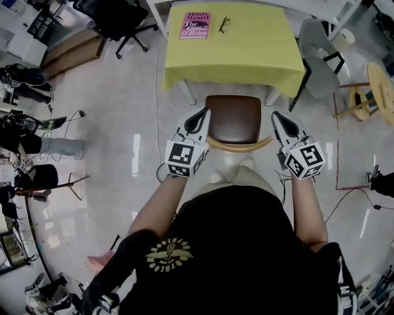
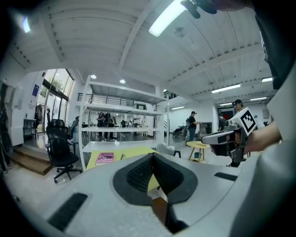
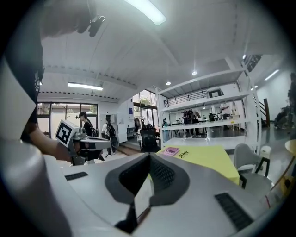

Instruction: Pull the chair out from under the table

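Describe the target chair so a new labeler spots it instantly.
Start at the table with the yellow-green cloth, top of the head view. The chair stands at its near edge, between the left gripper and right gripper. Square brown padded seat and curved pale wooden back set it apart from the grey shell chair and black office chair.

The yellow-clothed rectangular desk stands ahead of the person. On its far left part lies a pink paperback book, with a pair of dark-rimmed glasses just to its right. The brown-cushioned wooden chair stands at the desk's near edge, its curved backrest towards the person. The left hand-held gripper is at the seat's left side and the right hand-held gripper off its right side. A black wheeled office chair stands left of the desk, and a grey plastic chair stands to its right.
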Available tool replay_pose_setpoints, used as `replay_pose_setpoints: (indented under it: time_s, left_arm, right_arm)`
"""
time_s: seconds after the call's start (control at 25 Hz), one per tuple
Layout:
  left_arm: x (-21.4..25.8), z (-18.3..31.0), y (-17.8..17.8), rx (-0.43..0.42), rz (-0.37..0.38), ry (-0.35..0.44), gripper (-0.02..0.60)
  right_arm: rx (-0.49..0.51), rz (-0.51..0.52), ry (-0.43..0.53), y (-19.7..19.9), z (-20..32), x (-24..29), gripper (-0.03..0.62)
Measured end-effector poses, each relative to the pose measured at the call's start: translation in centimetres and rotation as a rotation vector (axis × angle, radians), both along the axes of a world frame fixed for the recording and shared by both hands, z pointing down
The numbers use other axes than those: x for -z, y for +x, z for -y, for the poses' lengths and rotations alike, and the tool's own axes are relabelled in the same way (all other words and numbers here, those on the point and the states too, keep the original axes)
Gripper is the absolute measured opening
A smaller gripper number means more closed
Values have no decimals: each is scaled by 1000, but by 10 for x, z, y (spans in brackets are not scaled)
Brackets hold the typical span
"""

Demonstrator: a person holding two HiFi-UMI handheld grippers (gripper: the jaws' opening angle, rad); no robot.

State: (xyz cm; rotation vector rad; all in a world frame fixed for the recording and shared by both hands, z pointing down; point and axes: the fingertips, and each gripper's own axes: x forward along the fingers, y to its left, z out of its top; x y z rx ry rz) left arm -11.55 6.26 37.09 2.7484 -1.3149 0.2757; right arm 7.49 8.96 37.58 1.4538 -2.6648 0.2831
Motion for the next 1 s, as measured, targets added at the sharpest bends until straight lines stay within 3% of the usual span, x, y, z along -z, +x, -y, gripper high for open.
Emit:
replay_pose_setpoints:
  time_s: [0.44, 1.0]
  left_arm:
    - [41, 7, -16, 11, 8, 74, 8]
    - [55, 11, -15, 8, 16, 110, 9]
  right_arm:
    - [-44, -2, 116, 7, -2, 49, 11]
    - [-42, -11, 144, 12, -9, 62, 11]
